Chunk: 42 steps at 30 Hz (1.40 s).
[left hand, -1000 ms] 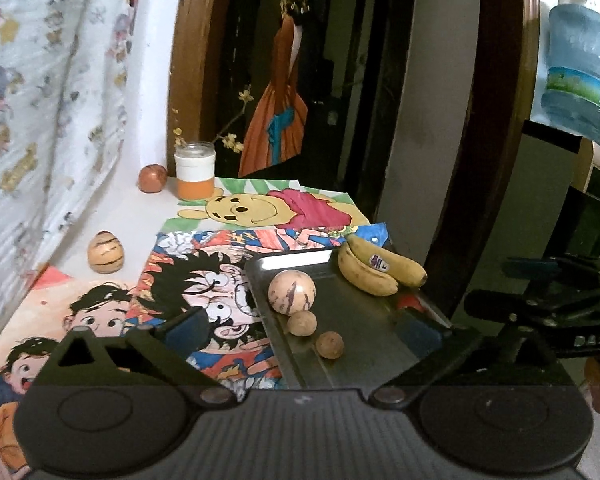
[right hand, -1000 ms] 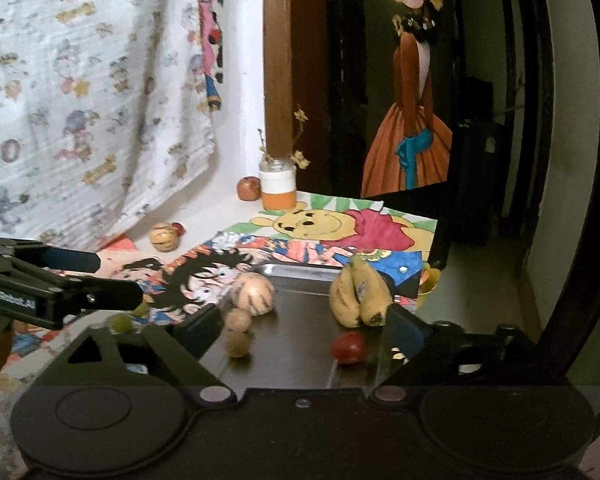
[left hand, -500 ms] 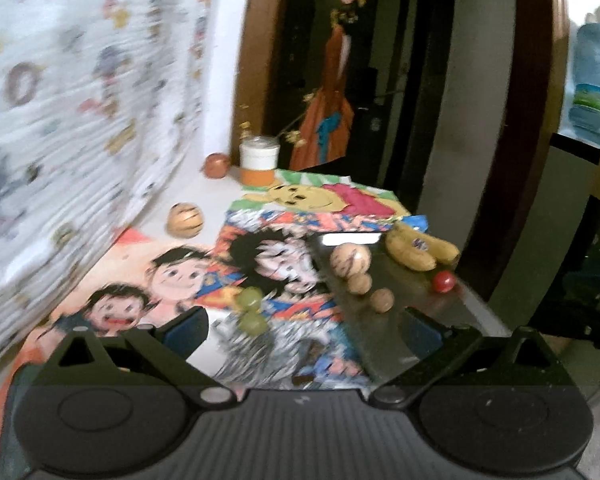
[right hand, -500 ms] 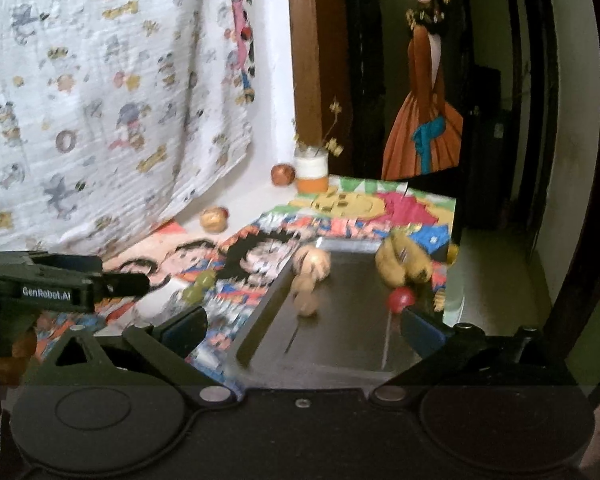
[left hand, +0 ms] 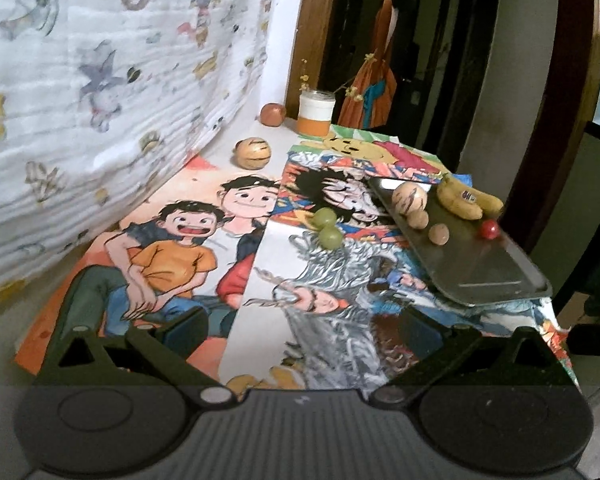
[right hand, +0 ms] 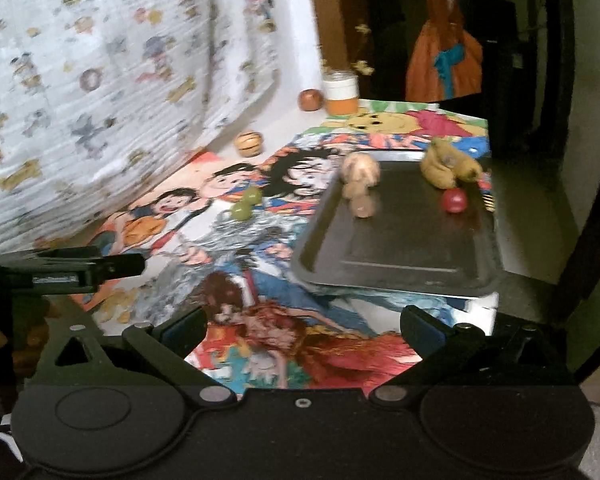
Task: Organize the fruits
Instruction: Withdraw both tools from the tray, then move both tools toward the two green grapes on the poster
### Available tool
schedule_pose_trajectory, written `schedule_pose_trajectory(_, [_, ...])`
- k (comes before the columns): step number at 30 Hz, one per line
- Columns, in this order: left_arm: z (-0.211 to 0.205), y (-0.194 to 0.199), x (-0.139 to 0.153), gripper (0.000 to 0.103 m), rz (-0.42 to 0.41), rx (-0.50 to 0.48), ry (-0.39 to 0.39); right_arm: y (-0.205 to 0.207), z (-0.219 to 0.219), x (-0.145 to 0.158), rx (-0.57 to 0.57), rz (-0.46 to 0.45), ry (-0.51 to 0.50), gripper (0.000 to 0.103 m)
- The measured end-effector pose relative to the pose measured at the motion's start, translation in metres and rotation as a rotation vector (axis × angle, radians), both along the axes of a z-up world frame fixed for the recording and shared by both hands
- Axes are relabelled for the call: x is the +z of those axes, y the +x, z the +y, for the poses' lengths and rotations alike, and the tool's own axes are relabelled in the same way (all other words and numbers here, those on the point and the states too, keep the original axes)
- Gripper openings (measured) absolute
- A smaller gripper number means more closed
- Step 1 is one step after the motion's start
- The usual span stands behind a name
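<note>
1. Both views now show far more of the table than they did a second ago. The tray [left hand: 496, 276] sat close under our tongs then, and now it lies off to the right and further ahead, so we have pulled both hands back from it.

2. Our right tongs [right hand: 302, 330] have just been opening and now stand wide apart, with nothing between the pads. The red cherry tomato [right hand: 455, 201] lies on the tray beside the bananas [right hand: 448, 166], so we judge that piece is delivered.

3. Our left tongs [left hand: 302, 330] also stand open and empty, held over the cartoon mat [left hand: 180, 248].

4. On the tray we also see a pale round fruit [left hand: 410, 199] and two small brown ones [left hand: 428, 227] just beside it.

5. Still off the tray are two green grapes [left hand: 327, 227], touching each other on the mat near the tray's left edge. A striped round fruit [left hand: 253, 152] sits further back, and a reddish one [left hand: 273, 114] lies beside the jar [left hand: 317, 115].

6. We judge the grapes the nearest next pick. They are small and round, and may roll if nudged.
</note>
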<state>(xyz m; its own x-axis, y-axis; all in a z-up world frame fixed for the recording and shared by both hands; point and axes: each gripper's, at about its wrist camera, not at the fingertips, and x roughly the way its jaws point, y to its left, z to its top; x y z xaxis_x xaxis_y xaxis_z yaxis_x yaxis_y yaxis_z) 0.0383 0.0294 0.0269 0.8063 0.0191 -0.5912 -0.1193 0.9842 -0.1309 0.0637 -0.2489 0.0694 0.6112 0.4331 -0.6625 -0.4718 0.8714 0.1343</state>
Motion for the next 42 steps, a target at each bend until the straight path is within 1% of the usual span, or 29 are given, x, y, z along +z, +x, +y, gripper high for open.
schedule_pose_trajectory(4, [0.007, -0.003, -0.002, 0.103, 0.007, 0.007, 0.012, 0.005, 0.013, 0.009, 0.055, -0.002, 0.01, 0.102])
schedule_pose_trajectory(8, [0.018, 0.001, -0.003, 0.103, 0.01, 0.027, 0.009, 0.02, 0.025, 0.016, 0.078, -0.006, -0.001, 0.102])
schedule_pose_trajectory(14, [0.037, 0.015, 0.003, 0.103, 0.006, 0.071, 0.047, 0.045, 0.044, 0.027, 0.111, -0.027, -0.013, 0.102])
schedule_pose_trajectory(17, [0.047, 0.025, 0.008, 0.103, -0.006, 0.084, 0.055, 0.061, 0.052, 0.042, 0.117, -0.042, -0.014, 0.102])
schedule_pose_trajectory(20, [0.053, 0.037, 0.016, 0.103, -0.024, 0.09, 0.061, 0.08, 0.062, 0.068, 0.127, -0.072, -0.006, 0.102])
schedule_pose_trajectory(23, [0.056, 0.05, 0.027, 0.103, -0.039, 0.09, 0.074, 0.102, 0.074, 0.101, 0.142, -0.088, -0.007, 0.102])
schedule_pose_trajectory(28, [0.058, 0.072, 0.05, 0.103, -0.06, 0.086, 0.088, 0.142, 0.099, 0.166, 0.199, -0.142, -0.026, 0.102])
schedule_pose_trajectory(31, [0.058, 0.082, 0.063, 0.103, -0.073, 0.093, 0.088, 0.171, 0.117, 0.195, 0.234, -0.157, -0.047, 0.102])
schedule_pose_trajectory(33, [0.057, 0.085, 0.068, 0.103, -0.075, 0.09, 0.082, 0.19, 0.126, 0.207, 0.264, -0.158, -0.041, 0.102])
schedule_pose_trajectory(36, [0.054, 0.09, 0.067, 0.103, -0.068, 0.078, 0.071, 0.214, 0.136, 0.207, 0.316, -0.156, -0.039, 0.103])
schedule_pose_trajectory(38, [0.051, 0.092, 0.062, 0.103, -0.062, 0.07, 0.061, 0.228, 0.138, 0.196, 0.352, -0.154, -0.025, 0.103])
schedule_pose_trajectory(42, [0.04, 0.095, 0.045, 0.103, -0.047, 0.05, 0.05, 0.241, 0.14, 0.162, 0.395, -0.144, 0.003, 0.102])
